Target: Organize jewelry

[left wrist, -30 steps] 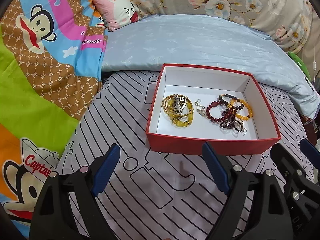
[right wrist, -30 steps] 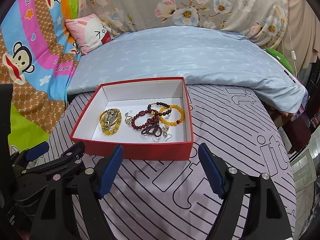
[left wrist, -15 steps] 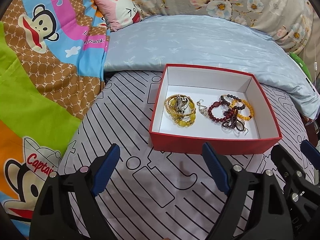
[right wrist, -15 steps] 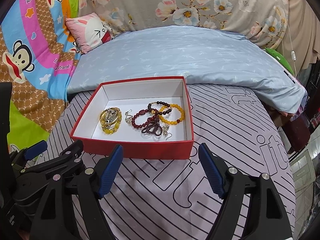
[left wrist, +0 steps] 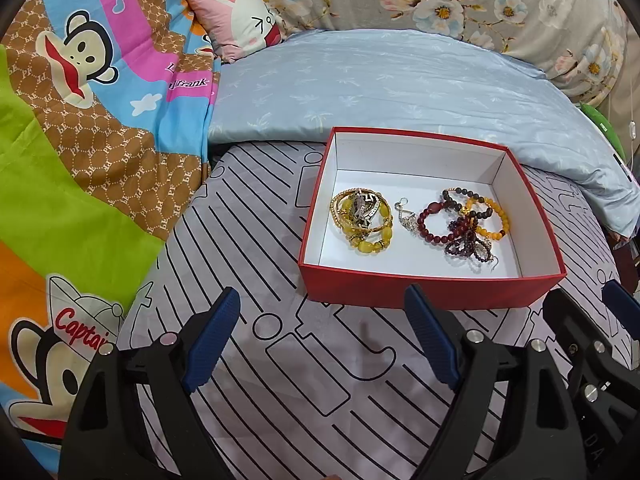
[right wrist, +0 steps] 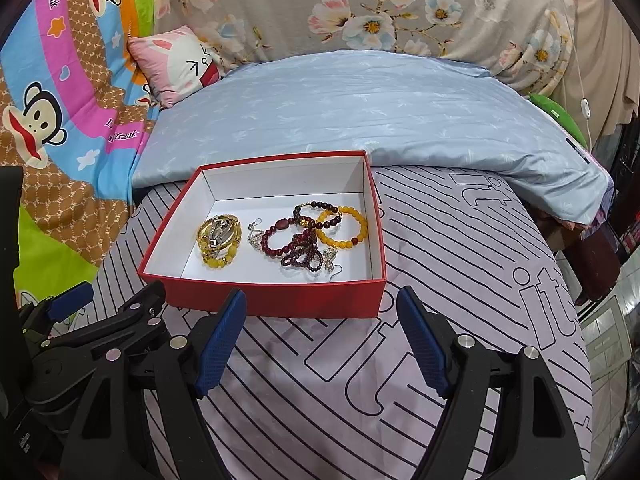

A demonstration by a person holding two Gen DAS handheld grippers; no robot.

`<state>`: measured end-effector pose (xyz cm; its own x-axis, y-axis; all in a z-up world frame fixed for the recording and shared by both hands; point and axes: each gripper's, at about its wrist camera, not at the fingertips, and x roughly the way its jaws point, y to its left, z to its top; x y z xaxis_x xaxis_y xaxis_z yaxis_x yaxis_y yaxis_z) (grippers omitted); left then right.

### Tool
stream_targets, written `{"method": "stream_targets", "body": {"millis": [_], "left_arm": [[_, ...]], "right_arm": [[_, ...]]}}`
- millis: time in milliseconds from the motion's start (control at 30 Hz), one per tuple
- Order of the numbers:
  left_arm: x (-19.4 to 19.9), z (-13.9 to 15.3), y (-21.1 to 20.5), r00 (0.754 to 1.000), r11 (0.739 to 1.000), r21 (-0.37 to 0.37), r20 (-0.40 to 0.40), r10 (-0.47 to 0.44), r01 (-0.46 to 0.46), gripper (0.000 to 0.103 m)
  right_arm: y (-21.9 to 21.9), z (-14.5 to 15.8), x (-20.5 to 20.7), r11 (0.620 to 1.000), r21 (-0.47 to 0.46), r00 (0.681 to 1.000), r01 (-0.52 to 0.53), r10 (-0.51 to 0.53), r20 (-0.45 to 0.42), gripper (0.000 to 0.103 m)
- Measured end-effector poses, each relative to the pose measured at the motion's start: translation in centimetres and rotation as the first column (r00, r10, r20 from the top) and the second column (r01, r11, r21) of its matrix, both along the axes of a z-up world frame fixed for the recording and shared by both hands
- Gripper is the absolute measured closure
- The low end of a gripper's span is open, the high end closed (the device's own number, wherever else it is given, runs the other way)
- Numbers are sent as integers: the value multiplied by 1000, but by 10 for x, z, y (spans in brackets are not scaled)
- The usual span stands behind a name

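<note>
A red box with a white inside sits on the striped bedsheet; it also shows in the right wrist view. It holds a pile of gold and yellow bangles on the left, a small silver piece, and dark red and orange bead bracelets on the right. My left gripper is open and empty, just in front of the box. My right gripper is open and empty, also just in front of it.
A folded light-blue quilt lies behind the box. A monkey-print blanket covers the left side. A pink rabbit pillow leans at the back. The bed edge drops off at the right.
Both views have shifted slightly, the left one drifting so the box sits a little more to the right. The jaws stay open and the jewelry has not moved.
</note>
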<state>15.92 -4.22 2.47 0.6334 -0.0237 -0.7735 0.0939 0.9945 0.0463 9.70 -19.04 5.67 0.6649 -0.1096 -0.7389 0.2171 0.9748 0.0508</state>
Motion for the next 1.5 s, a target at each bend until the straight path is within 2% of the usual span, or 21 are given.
{"method": "stream_targets", "body": {"millis": [1500], "left_arm": [[2, -7, -2, 1000, 1000, 26, -23, -8, 8, 21]], "right_arm": [[2, -7, -3, 1000, -9, 1000, 5, -5, -15, 27]]}}
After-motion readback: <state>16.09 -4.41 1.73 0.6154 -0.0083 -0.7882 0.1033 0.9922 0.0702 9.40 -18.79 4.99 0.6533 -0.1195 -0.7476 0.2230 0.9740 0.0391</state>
